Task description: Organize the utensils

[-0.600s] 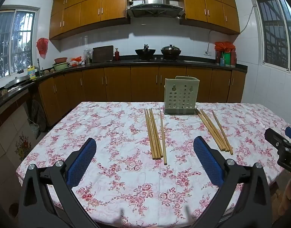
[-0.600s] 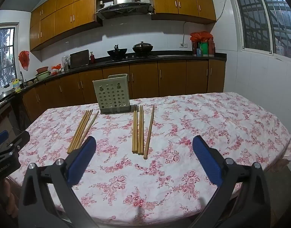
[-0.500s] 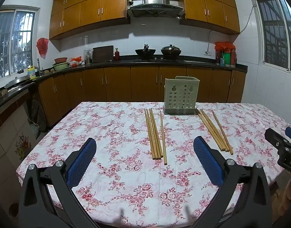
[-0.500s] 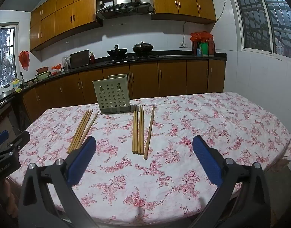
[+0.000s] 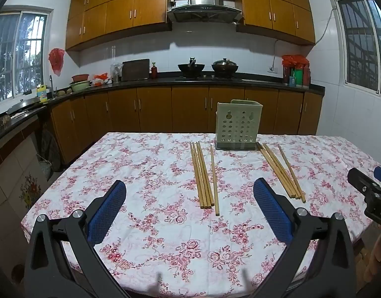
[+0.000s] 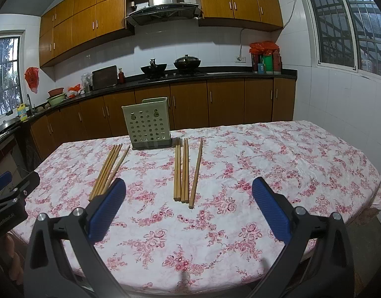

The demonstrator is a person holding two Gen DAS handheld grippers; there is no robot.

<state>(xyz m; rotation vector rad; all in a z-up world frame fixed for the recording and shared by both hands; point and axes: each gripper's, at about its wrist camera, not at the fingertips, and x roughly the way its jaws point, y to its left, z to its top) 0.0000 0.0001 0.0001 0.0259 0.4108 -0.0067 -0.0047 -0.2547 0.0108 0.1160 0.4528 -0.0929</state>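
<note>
Nothing picked up yet: my left gripper [image 5: 189, 200] and right gripper [image 6: 189, 198] both gape wide above the table [image 5: 145, 226]. Two chopstick bundles [image 5: 204, 175] [image 6: 184, 171] lie flanking the perforated holder [image 5: 237, 125]. Next, I'd judge: descend, pinch one bundle.

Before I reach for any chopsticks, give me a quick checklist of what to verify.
1. Left gripper open and empty: ok.
2. Right gripper open and empty: ok.
3. Perforated holder upright on the table: ok.
4. Left chopstick bundle lying flat, uncovered: ok.
5. Right chopstick bundle lying flat, uncovered: ok.
6. Holder interior free of clutter: cannot tell.
</note>
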